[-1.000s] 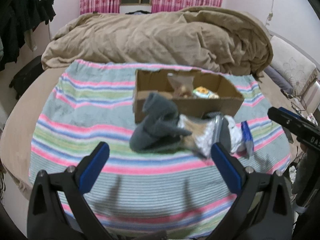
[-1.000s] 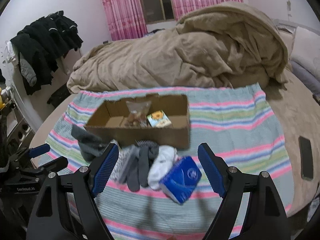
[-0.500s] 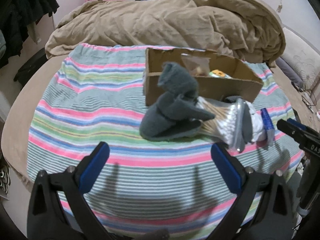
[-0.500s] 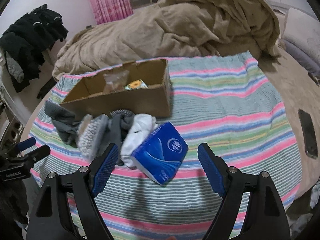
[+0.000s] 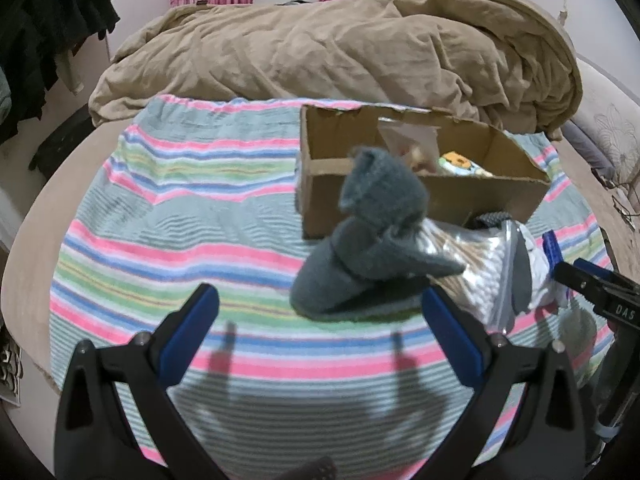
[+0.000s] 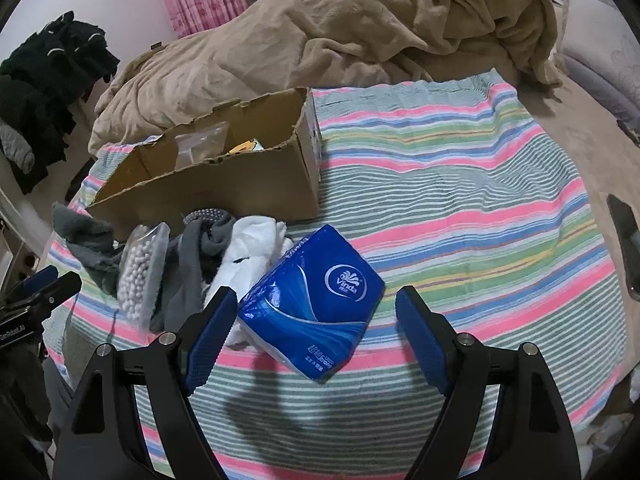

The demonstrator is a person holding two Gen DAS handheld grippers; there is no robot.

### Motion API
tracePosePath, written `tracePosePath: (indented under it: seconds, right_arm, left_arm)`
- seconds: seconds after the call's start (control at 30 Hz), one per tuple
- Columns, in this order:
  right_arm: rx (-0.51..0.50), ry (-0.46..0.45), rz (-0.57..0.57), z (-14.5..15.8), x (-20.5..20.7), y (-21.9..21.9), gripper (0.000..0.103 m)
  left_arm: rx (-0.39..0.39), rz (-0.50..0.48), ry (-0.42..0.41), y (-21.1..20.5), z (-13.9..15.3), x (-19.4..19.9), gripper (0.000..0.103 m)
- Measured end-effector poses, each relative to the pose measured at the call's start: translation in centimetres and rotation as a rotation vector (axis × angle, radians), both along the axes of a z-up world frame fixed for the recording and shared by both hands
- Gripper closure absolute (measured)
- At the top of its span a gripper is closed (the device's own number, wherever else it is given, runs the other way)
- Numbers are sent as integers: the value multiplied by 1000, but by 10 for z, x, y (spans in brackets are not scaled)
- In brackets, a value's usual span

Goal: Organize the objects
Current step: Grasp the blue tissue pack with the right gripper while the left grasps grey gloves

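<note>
A pile lies on the striped towel (image 5: 192, 240) in front of a cardboard box (image 5: 436, 200). In the left wrist view a grey fuzzy sock (image 5: 372, 240) stands just beyond my open left gripper (image 5: 318, 300), with a clear bag of cotton swabs (image 5: 484, 276) to its right. In the right wrist view a blue tissue pack (image 6: 320, 300) sits between the spread fingers of my open right gripper (image 6: 316, 298), and the pads are clear of it. Left of the pack lie a white sock (image 6: 252, 248), grey socks (image 6: 188, 268) and the swab bag (image 6: 140, 272). The box (image 6: 224, 184) holds a clear packet and a yellow one.
A rumpled tan duvet (image 5: 340, 52) fills the bed behind the box. A dark phone (image 6: 624, 248) lies on the bed beyond the towel's right edge. Black clothes (image 6: 48, 80) hang at the left wall. Each gripper shows at the edge of the other's view.
Both grippers have come down and closer to the pile. The grey sock now looms just past the left fingers, and the tissue pack now sits between the right fingers. Both stayed open.
</note>
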State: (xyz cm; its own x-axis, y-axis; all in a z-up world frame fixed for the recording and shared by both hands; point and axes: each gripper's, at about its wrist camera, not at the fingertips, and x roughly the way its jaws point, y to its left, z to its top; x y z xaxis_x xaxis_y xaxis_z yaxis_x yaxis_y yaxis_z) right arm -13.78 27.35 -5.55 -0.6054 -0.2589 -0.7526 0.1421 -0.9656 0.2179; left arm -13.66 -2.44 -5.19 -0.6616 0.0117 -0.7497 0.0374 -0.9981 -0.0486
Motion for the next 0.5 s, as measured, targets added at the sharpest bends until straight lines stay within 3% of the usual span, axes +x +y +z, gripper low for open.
tracePosePath:
  seconds: [0.2,0.3,0.4,0.5]
  right_arm:
    - [-32,-30,-6,-7,-10,1,19]
    - [-47,-47,-6,-12,-13,1,19]
    - [-81,-71,-5,-18,-16,4,19]
    - [-115,-68,-7,-18,-15,7,25]
  left_arm:
    - [-15,-24,21,4,-2,-16,5]
    - [-21,-46,6,7,-7,-24,19]
    - [-19,-72,-18,11,-14,-30,44]
    - [-20,-80,-26,14,-18,-30,53]
